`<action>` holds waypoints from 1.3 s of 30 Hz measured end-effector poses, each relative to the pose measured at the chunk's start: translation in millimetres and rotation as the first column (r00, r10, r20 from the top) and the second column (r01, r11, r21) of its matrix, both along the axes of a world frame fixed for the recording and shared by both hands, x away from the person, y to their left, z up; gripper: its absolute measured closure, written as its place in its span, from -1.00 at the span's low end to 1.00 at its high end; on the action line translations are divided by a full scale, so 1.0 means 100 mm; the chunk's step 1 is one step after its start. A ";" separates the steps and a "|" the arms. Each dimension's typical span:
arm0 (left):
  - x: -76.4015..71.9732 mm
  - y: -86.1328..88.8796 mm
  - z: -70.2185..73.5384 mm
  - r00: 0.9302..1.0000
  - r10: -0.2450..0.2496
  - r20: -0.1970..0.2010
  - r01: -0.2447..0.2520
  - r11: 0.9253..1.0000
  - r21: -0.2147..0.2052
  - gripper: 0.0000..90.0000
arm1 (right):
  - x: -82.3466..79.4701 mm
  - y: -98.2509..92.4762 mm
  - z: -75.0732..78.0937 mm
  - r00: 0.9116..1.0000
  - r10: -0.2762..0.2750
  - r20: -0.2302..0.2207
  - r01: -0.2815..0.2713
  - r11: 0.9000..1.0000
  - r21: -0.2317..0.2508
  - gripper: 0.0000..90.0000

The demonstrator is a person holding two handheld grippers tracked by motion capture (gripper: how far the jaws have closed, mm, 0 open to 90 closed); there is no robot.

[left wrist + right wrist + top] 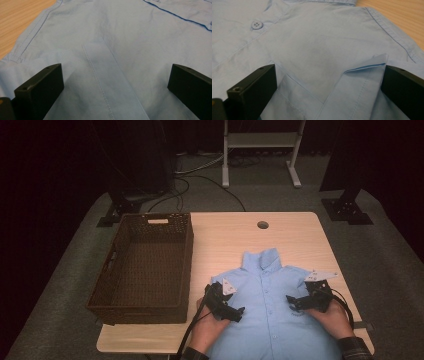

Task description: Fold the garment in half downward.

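Note:
A light blue button-up shirt [272,305] lies front up on the wooden table [295,230], collar toward the far side. My left gripper [235,312] hovers open over the shirt's left part; its view has a folded strip of cloth [107,82] between the wide-apart jaws. My right gripper [295,304] is open over the shirt's right part. In the right gripper view a folded sleeve end [362,75] lies between the jaws, and a button [257,24] shows farther off.
A dark woven basket [145,265] with nothing in it stands on the table's left part, close to the left hand. A round cable hole [262,225] is at the table's far edge. A white frame [260,145] stands on the floor beyond.

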State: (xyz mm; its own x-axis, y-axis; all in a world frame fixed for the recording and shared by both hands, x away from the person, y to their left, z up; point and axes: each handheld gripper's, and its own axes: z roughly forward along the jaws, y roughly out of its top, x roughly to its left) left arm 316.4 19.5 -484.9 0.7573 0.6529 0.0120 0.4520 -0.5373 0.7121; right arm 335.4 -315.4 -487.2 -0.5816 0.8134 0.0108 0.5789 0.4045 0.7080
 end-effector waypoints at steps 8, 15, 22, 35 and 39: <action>-0.19 -0.01 0.00 1.000 0.010 0.000 -0.010 1.000 -0.001 -1.00 | -0.13 -0.01 0.00 1.000 0.021 0.001 -0.021 1.000 -0.003 -1.00; -0.36 -0.04 0.00 1.000 0.008 -0.002 -0.008 1.000 0.002 -1.00 | -0.22 -0.04 0.00 0.999 0.042 0.000 -0.042 0.999 -0.003 -1.00; -0.52 -0.06 0.00 1.000 -0.004 -0.004 0.004 1.000 0.004 -1.00 | -0.36 -0.06 0.00 0.999 0.052 0.000 -0.052 0.999 -0.002 -1.00; -0.60 -0.05 0.03 0.999 -0.037 -0.005 0.037 0.999 -0.014 -1.00 | -0.50 -0.07 0.00 0.998 0.056 -0.002 -0.056 0.998 -0.002 -1.00; -0.55 0.00 0.07 0.999 -0.037 0.010 0.037 0.999 -0.020 -1.00 | -0.50 -0.07 0.00 0.998 0.055 -0.001 -0.055 0.998 -0.002 -1.00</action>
